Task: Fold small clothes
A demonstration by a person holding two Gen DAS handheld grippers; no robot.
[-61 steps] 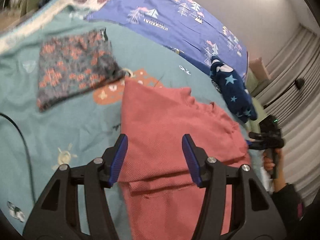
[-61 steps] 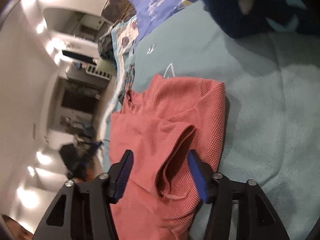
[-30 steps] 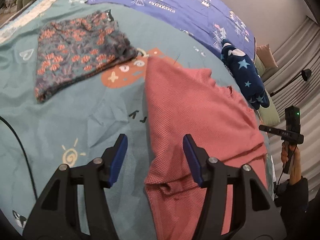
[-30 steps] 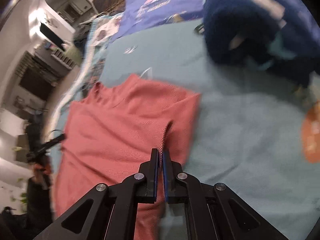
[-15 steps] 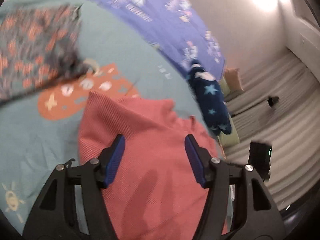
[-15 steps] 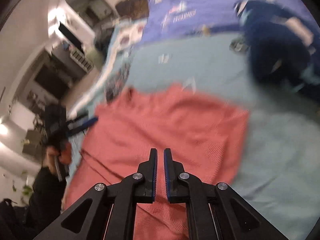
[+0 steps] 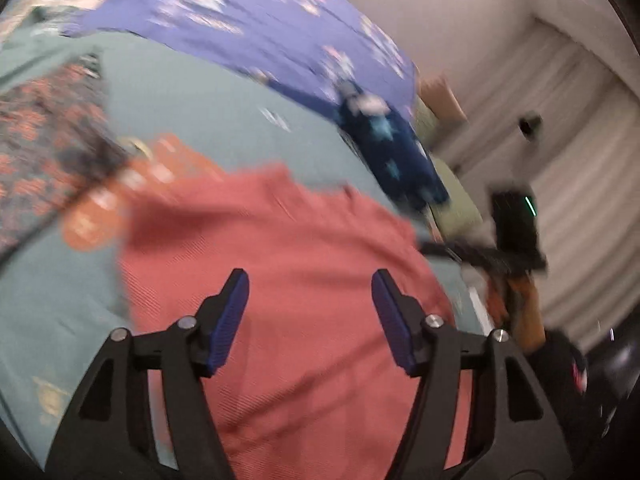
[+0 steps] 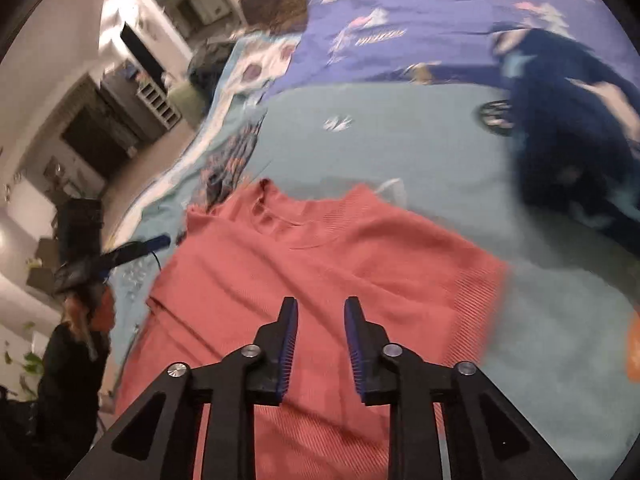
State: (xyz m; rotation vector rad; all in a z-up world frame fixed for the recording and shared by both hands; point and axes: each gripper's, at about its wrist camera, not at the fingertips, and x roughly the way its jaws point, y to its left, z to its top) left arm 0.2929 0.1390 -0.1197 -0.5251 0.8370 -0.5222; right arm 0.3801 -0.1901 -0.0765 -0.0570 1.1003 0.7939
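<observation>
One red top lies spread flat on the teal sheet, neckline toward the far side, and it fills the near middle of both views. The left gripper hangs above the top's body with its jaws well apart and nothing between them. The right gripper hangs above the top too; its jaws have just been opening and now stand a little apart, the gap empty, with cloth only below. Three garments can be counted in all: the red top, one folded floral piece off to the left, and one navy star-print piece bunched at the far right, well apart from the top. The left view is blurred, so the floral piece's edges are only roughly seen. One purple quilt covers the far end.
</observation>
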